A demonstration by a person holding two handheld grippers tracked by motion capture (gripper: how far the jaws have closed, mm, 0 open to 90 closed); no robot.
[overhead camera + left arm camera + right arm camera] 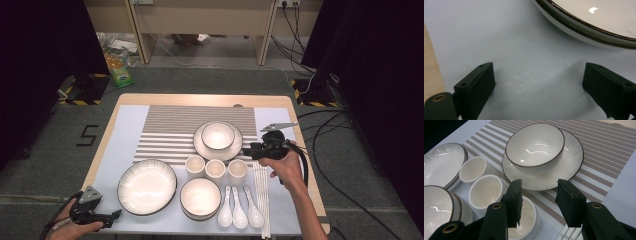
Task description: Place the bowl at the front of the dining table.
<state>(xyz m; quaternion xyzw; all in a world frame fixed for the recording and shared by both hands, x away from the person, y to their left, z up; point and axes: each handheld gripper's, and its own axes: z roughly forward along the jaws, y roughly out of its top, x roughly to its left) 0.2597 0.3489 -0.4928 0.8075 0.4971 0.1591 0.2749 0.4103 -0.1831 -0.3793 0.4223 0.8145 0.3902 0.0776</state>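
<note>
Left gripper (116,215) sits at the near left corner of the desk (125,100), low over the pale blue mat (125,125). Jaws wide, nothing between them; in the left gripper view they frame bare mat. The large plate (147,186) lies just ahead of the jaws, to their right, apart from them.

Mid desk: three small cups in a row, left cup (195,165), middle cup (215,170), right cup (237,171). Behind them a bowl (218,135) sits on a saucer plate (202,146) on the striped placemat (170,130).

Right gripper (247,149) hangs over the right part of the desk, pointing left toward the cups. Jaws about half open, gripping nothing. In the right gripper view the right cup (527,220) sits directly under and just ahead of the jaws, one jaw over its mouth, the other outside its rim on the placemat side. I judge it the likely target: round and upright, so a rim pinch from above. The right hand (286,170) is by far the nearer.

Chopsticks (262,200) lie just right of that cup, long axis running near to far.
</note>
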